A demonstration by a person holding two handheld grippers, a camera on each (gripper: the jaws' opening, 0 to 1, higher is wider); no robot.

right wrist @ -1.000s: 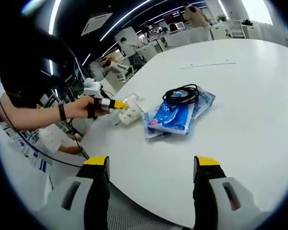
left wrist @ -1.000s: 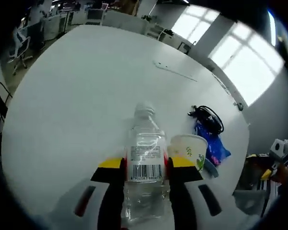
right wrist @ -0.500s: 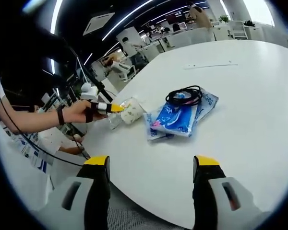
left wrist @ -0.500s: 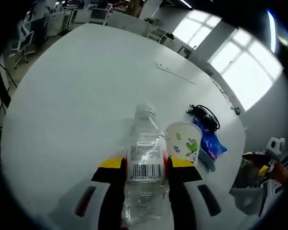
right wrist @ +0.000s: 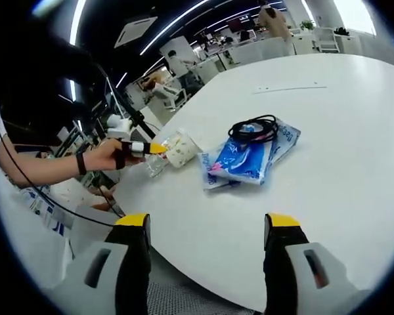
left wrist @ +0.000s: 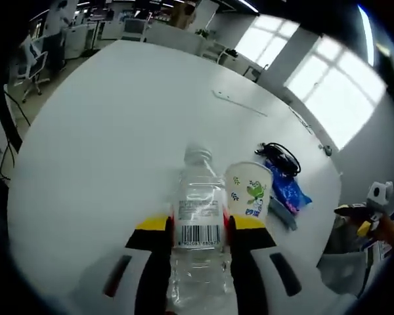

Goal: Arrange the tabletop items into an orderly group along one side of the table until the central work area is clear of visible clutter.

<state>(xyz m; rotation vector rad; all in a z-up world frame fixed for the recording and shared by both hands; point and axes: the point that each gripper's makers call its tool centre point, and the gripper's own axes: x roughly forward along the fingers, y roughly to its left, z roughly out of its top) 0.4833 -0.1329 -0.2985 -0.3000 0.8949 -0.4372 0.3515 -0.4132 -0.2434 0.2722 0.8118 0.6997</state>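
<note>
A clear plastic bottle [left wrist: 198, 223] with a barcode label stands upright between my left gripper's [left wrist: 198, 231] yellow-tipped jaws, which are shut on it. Just to its right stands a white paper cup [left wrist: 249, 192] printed with green leaves. Beyond the cup lie blue packets [left wrist: 287, 190] with a coiled black cable [left wrist: 279, 156] on top. In the right gripper view my right gripper [right wrist: 209, 226] is open above the table's near edge, holding nothing. There the left gripper [right wrist: 141, 148], held by a hand, grips the bottle [right wrist: 156, 164] next to the cup [right wrist: 180, 149], left of the blue packets [right wrist: 246, 158] and cable [right wrist: 254, 128].
The round white table [left wrist: 105, 131] stretches far ahead. A thin white strip [left wrist: 240, 103] lies at its far side, seen too as a strip [right wrist: 289, 88] in the right gripper view. Office chairs, desks and bright windows surround the table. A person's forearm [right wrist: 46, 164] reaches in from the left.
The left gripper with the bottle has come closer to the cup, which now stands right beside it. The right gripper has stayed open and nearly still.
</note>
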